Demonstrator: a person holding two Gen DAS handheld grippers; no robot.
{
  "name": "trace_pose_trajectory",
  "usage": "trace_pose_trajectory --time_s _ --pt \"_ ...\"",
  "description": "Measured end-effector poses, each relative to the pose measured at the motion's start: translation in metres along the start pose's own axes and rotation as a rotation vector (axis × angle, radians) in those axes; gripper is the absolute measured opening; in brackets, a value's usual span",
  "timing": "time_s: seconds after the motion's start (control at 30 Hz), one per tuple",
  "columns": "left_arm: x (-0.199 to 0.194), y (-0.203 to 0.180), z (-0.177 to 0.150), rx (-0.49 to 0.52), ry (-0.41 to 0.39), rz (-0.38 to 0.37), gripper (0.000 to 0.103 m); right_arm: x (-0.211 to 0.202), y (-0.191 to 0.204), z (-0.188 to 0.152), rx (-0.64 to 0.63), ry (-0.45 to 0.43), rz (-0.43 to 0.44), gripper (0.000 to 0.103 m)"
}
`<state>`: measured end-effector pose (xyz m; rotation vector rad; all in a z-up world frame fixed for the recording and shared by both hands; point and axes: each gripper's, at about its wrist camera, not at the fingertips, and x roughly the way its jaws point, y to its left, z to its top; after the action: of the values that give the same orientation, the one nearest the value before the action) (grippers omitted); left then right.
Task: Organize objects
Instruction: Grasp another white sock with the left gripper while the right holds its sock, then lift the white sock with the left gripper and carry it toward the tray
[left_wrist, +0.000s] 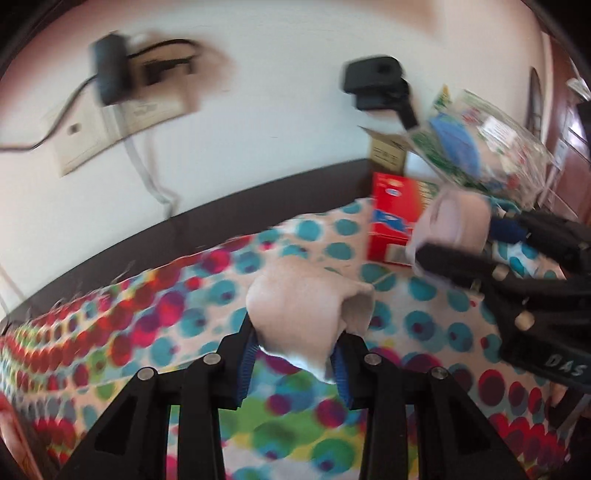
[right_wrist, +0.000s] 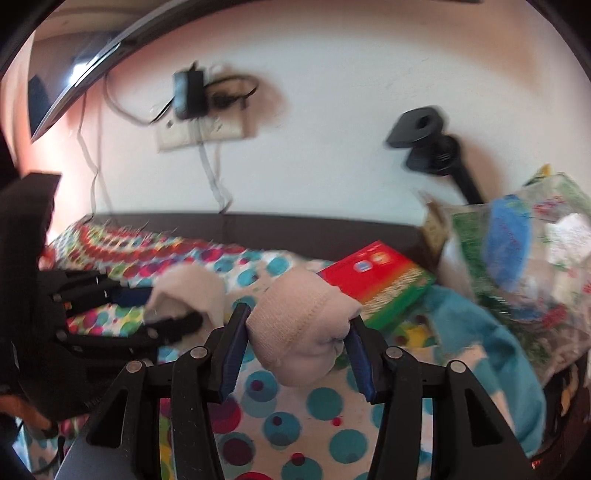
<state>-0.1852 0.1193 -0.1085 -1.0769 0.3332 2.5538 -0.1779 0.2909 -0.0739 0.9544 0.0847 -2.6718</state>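
Left tool (left_wrist: 295, 332): pinching a pale sock (left_wrist: 303, 314) above the dotted cloth (left_wrist: 424, 314). Right tool (right_wrist: 295, 332): pinching a second pale sock (right_wrist: 303, 325). Red box (right_wrist: 376, 284): near the table's (left_wrist: 184, 229) back edge, beside a plastic bag (right_wrist: 535, 258).

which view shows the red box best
The right wrist view: the red box lies tilted on the spotted cloth, its red and green top showing. The left wrist view shows only one red face, partly hidden by the right gripper's sock.
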Motion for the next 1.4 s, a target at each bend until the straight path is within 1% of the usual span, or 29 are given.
trace_pose_trajectory --time_s 0.13,0.23,0.3,0.33,0.4,0.43,0.47,0.5,0.57,0.63,0.67,0.7,0.73,0.77,0.83,0.87,0.9,0.93,0.97,1.0,1.03,1.1,1.17,1.3,1.33,1.4 --pt "-0.018 0.029 -0.015 -0.05 -0.018 0.133 0.036 0.02 0.007 0.001 -0.035 0.099 0.06 0.048" --pt "-0.027 0.051 -0.027 -0.116 -0.023 0.188 0.037 0.03 0.007 0.001 -0.027 0.148 0.076 0.048" --pt "-0.029 0.061 -0.035 -0.146 -0.027 0.213 0.039 0.032 0.01 0.0 -0.036 0.157 0.064 0.048" --pt "-0.028 0.066 -0.037 -0.171 -0.013 0.209 0.039 0.034 0.013 0.0 -0.048 0.163 0.051 0.049" --pt "-0.03 0.076 -0.04 -0.214 -0.013 0.195 0.041 0.038 0.02 -0.001 -0.078 0.181 0.023 0.051" --pt "-0.028 0.08 -0.041 -0.23 -0.001 0.195 0.043 0.04 0.022 -0.002 -0.091 0.192 0.01 0.051" --pt "-0.022 0.081 -0.04 -0.236 0.021 0.182 0.053 0.042 0.024 -0.003 -0.101 0.204 -0.003 0.051" --pt "-0.016 0.084 -0.041 -0.245 0.061 0.163 0.057 0.044 0.024 -0.003 -0.107 0.219 -0.005 0.051" --pt "-0.015 0.09 -0.042 -0.269 0.063 0.141 0.058 0.047 0.022 -0.003 -0.093 0.233 0.013 0.051" --pt "-0.014 0.096 -0.044 -0.299 0.07 0.113 0.061 0.046 0.019 -0.004 -0.08 0.233 0.032 0.057" --pt "-0.013 0.102 -0.045 -0.325 0.079 0.096 0.069 0.046 0.021 -0.005 -0.091 0.238 0.037 0.067" --pt "-0.012 0.105 -0.047 -0.346 0.083 0.078 0.071 0.047 0.025 -0.006 -0.112 0.246 0.032 0.077" --pt "-0.014 0.106 -0.048 -0.357 0.073 0.066 0.071 0.048 0.028 -0.006 -0.128 0.25 0.014 0.077" --pt "-0.014 0.106 -0.048 -0.354 0.075 0.069 0.071 0.048 0.027 -0.007 -0.116 0.252 0.02 0.078" --pt "-0.012 0.1 -0.045 -0.323 0.089 0.094 0.074 0.049 0.025 -0.007 -0.103 0.26 0.034 0.094" --pt "-0.009 0.097 -0.044 -0.307 0.102 0.094 0.078 0.052 0.028 -0.008 -0.115 0.281 0.019 0.103" --pt "-0.008 0.091 -0.042 -0.272 0.113 0.122 0.081 0.052 0.028 -0.008 -0.112 0.283 0.02 0.103" --pt "-0.006 0.09 -0.039 -0.266 0.118 0.142 0.085 0.052 0.026 -0.008 -0.107 0.283 0.025 0.103" --pt "-0.005 0.092 -0.04 -0.276 0.123 0.15 0.091 0.051 0.027 -0.009 -0.109 0.283 0.023 0.103" --pt "-0.002 0.098 -0.041 -0.31 0.135 0.146 0.099 0.051 0.027 -0.009 -0.11 0.284 0.023 0.103" --pt "-0.003 0.102 -0.042 -0.338 0.13 0.14 0.098 0.05 0.027 -0.01 -0.109 0.284 0.024 0.103" --pt "-0.002 0.101 -0.041 -0.331 0.137 0.154 0.099 0.051 0.027 -0.009 -0.11 0.285 0.023 0.103" --pt "0.0 0.102 -0.042 -0.337 0.148 0.168 0.103 0.05 0.027 -0.009 -0.109 0.285 0.024 0.103" --pt "0.0 0.106 -0.044 -0.345 0.146 0.161 0.103 0.049 0.025 -0.008 -0.099 0.284 0.011 0.102" --pt "0.0 0.106 -0.044 -0.349 0.144 0.167 0.103 0.048 0.025 -0.007 -0.097 0.278 0.005 0.1" --pt "-0.001 0.105 -0.044 -0.351 0.143 0.168 0.103 0.041 0.021 -0.005 -0.084 0.251 0.015 0.087"
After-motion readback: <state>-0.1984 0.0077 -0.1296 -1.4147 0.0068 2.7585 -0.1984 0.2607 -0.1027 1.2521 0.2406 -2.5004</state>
